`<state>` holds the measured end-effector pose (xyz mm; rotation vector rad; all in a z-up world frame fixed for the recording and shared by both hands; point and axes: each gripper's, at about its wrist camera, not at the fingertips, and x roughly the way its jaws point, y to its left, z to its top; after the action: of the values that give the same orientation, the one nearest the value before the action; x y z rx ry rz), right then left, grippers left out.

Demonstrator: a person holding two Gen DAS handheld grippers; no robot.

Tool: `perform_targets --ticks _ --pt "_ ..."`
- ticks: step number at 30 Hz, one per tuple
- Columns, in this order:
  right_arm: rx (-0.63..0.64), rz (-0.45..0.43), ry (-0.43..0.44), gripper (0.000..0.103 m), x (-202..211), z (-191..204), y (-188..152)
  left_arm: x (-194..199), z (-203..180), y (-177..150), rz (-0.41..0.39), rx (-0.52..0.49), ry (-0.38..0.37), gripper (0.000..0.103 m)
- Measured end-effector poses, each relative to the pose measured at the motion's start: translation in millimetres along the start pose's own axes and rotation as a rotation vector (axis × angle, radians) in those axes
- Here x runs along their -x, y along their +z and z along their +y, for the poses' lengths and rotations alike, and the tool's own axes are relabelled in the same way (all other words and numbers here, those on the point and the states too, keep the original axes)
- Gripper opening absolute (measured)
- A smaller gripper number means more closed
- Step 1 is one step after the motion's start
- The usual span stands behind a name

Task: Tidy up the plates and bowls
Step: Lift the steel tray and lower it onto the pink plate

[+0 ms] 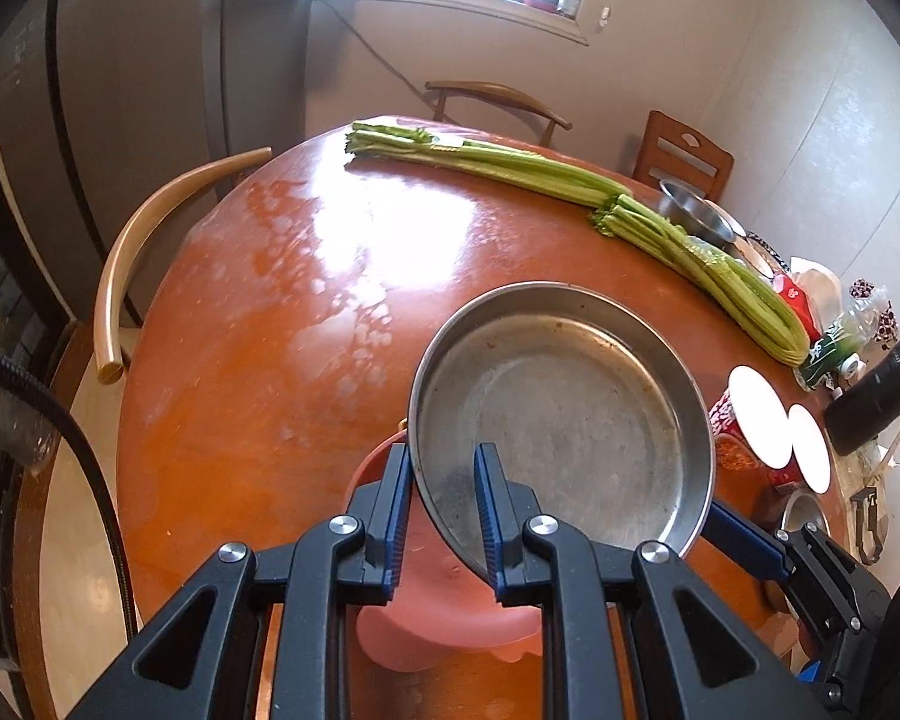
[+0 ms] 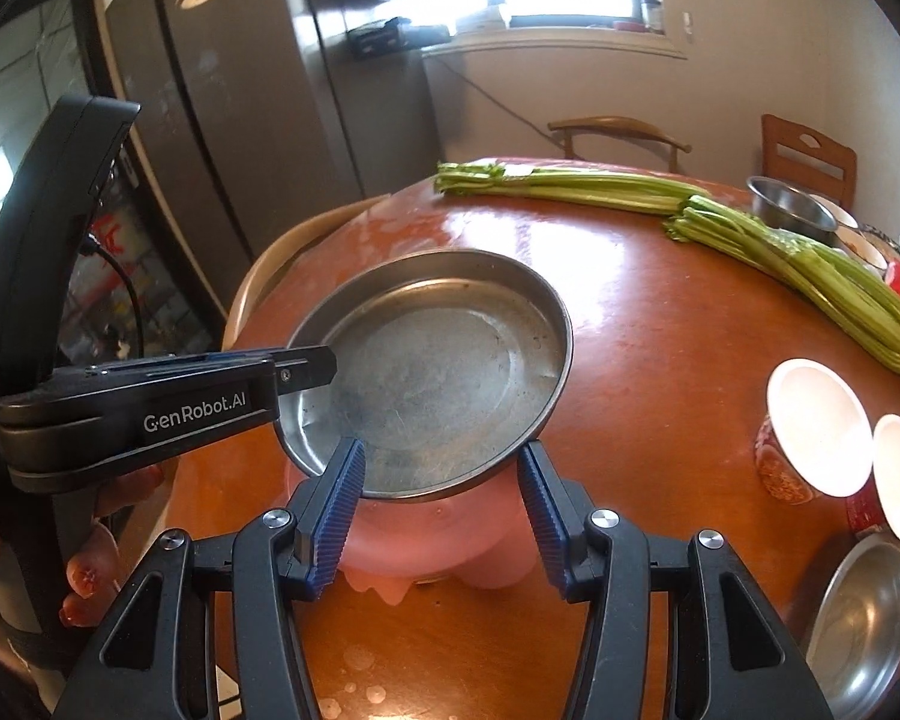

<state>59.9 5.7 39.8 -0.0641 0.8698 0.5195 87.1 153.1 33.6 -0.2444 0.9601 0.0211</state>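
Note:
A large steel plate (image 1: 561,414) (image 2: 432,372) is held over a pink plastic bowl (image 1: 444,612) (image 2: 438,546) at the near edge of the round wooden table (image 1: 258,324). My left gripper (image 1: 441,516) is shut on the plate's near-left rim, one finger inside and one outside; in the right wrist view it (image 2: 306,369) comes in from the left. My right gripper (image 2: 444,498) is open, its fingers on either side of the plate's near rim without clamping it. One blue finger (image 1: 744,540) of it shows in the left wrist view.
Two celery bunches (image 2: 720,222) lie across the far side of the table. Two red-patterned white bowls (image 2: 819,426), a steel bowl (image 2: 864,618) and another steel bowl (image 2: 792,210) stand at the right. A black bottle (image 1: 876,396) and clutter sit at the right edge. Chairs surround the table.

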Motion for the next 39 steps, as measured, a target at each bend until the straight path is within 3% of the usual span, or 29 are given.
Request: perform_targets --ticks 15,39 --pt "0.044 0.094 -0.002 0.055 -35.7 5.2 -14.5 -24.9 20.1 -21.2 0.059 0.032 0.013 0.021" --pt "0.093 0.137 -0.047 0.055 -59.1 14.9 -27.3 -33.0 28.5 -36.6 0.094 0.050 0.015 0.021"
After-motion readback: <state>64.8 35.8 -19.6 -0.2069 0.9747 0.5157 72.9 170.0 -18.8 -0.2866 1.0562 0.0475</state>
